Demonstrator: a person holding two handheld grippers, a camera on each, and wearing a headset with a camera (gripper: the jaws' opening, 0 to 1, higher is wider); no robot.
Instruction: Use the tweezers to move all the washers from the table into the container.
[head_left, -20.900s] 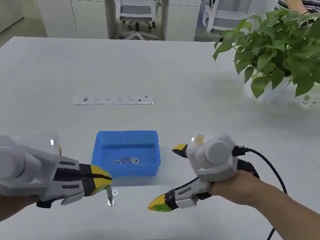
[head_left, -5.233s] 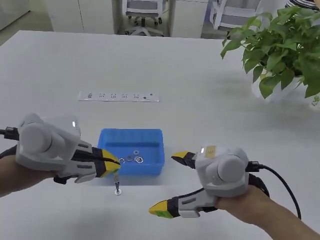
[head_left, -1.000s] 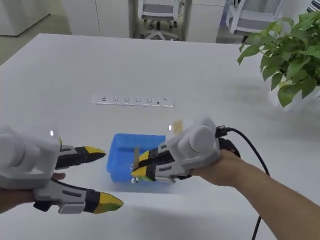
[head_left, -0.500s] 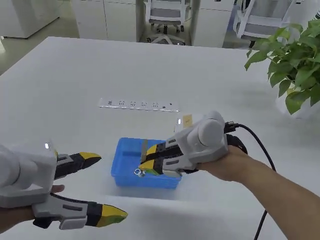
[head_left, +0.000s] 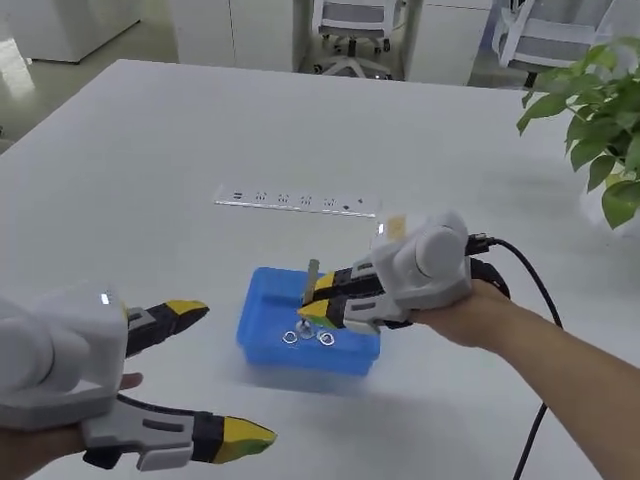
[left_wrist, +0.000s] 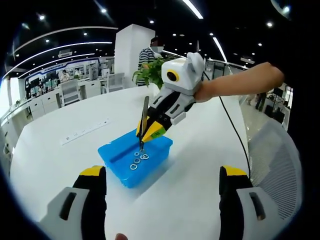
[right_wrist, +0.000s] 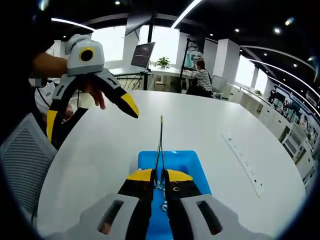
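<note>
Washers in blue container on white table, right claw pinching tweezers, left claw spread, chairs beyond

plant cropped, tweezers partly hidden

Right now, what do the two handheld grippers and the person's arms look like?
Both have bulky, rounded light-grey bodies with grey-and-black jaws ending in yellow tips: the left gripper and the right gripper. A black cable runs from the rear of the right one, and a small tan label sits on its top. The right forearm is bare.
</note>
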